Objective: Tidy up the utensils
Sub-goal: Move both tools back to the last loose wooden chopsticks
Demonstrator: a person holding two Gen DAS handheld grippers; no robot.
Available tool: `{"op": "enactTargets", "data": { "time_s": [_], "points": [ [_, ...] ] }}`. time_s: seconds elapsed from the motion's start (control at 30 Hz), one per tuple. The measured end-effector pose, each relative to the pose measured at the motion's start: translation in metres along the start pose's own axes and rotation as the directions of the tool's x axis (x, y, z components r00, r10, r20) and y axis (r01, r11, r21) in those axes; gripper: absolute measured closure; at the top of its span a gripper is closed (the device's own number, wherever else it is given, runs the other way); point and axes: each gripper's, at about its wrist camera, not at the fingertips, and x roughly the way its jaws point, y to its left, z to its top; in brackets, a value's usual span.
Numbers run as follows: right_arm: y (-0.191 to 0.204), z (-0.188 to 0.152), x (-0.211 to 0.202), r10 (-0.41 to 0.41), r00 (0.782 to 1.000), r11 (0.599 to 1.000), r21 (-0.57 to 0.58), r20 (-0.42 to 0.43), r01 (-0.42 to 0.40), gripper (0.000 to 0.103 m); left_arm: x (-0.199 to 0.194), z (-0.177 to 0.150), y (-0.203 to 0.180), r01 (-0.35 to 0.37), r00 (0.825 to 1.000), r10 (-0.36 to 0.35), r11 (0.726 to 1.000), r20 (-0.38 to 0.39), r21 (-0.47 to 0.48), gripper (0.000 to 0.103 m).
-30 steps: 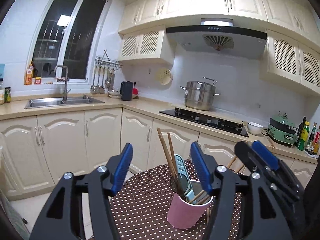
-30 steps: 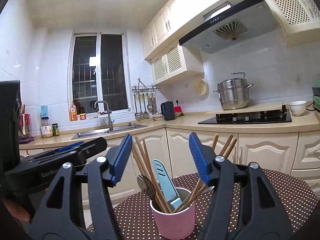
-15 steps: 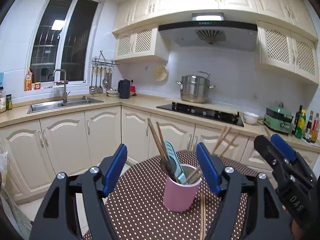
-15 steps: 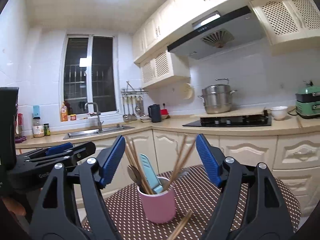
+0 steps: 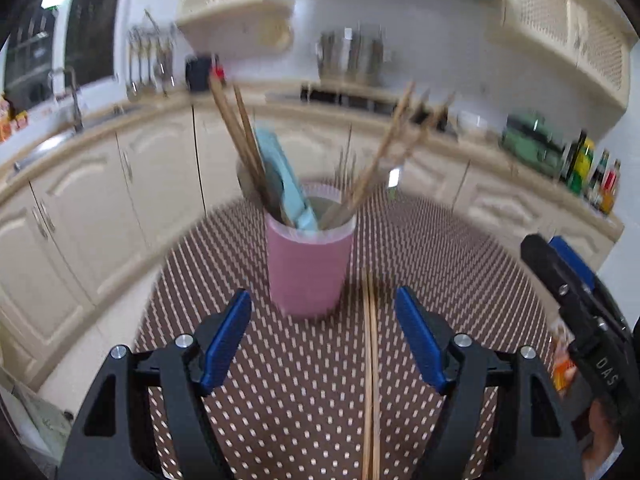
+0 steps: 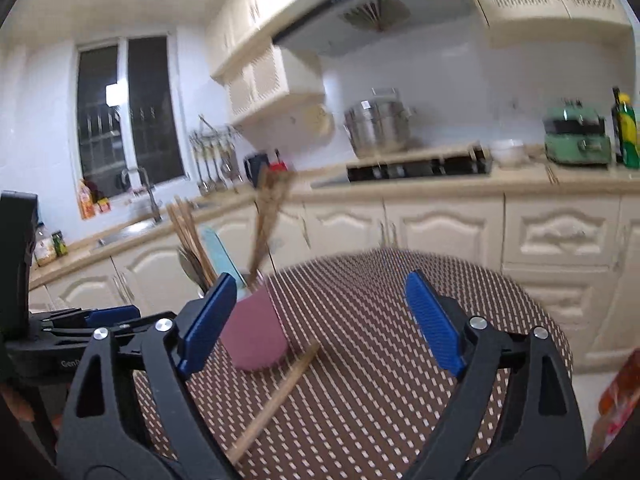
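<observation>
A pink cup (image 5: 307, 267) stands on the round brown dotted table (image 5: 280, 400). It holds several wooden chopsticks, a light blue utensil (image 5: 284, 184) and a metal spoon. A pair of chopsticks (image 5: 370, 380) lies flat on the table just right of the cup. My left gripper (image 5: 323, 340) is open and empty, close in front of the cup. In the right wrist view the cup (image 6: 256, 332) is at the left and the loose chopsticks (image 6: 276, 396) lie beside it. My right gripper (image 6: 316, 324) is open and empty above the table.
Kitchen counter (image 6: 440, 184) with a stove and a steel pot (image 6: 378, 128) runs behind the table. A sink (image 5: 60, 140) is at the left. An orange packet (image 6: 620, 392) shows at the table's right edge. The right gripper shows in the left view (image 5: 580, 300).
Both grippers have dropped lower and tilted down toward the table. The left came closer to the cup. The right shifted right, so the cup sits at its left finger.
</observation>
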Motion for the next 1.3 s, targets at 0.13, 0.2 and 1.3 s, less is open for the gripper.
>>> {"op": "enactTargets", "data": {
  "time_s": [0.13, 0.2, 1.3],
  "points": [
    [-0.01, -0.017, 0.019, -0.026, 0.99, 0.999, 0.028, -0.138, 0.03, 0.016, 0.034, -0.012, 0.003, 0.043, 0.99, -0.046, 0.999, -0.135, -0.025, 0.03],
    [-0.015, -0.025, 0.03, -0.032, 0.976, 0.998, 0.051, -0.215, 0.044, 0.016, 0.049, -0.016, 0.005, 0.063, 0.979, -0.07, 0.997, -0.189, -0.042, 0.03],
    [-0.055, -0.063, 0.083, 0.001, 0.88, 0.97, 0.213, -0.475, 0.114, 0.016, 0.124, -0.013, -0.032, -0.079, 0.941, 0.113, 0.99, -0.318, 0.117, 0.028]
  ]
}}
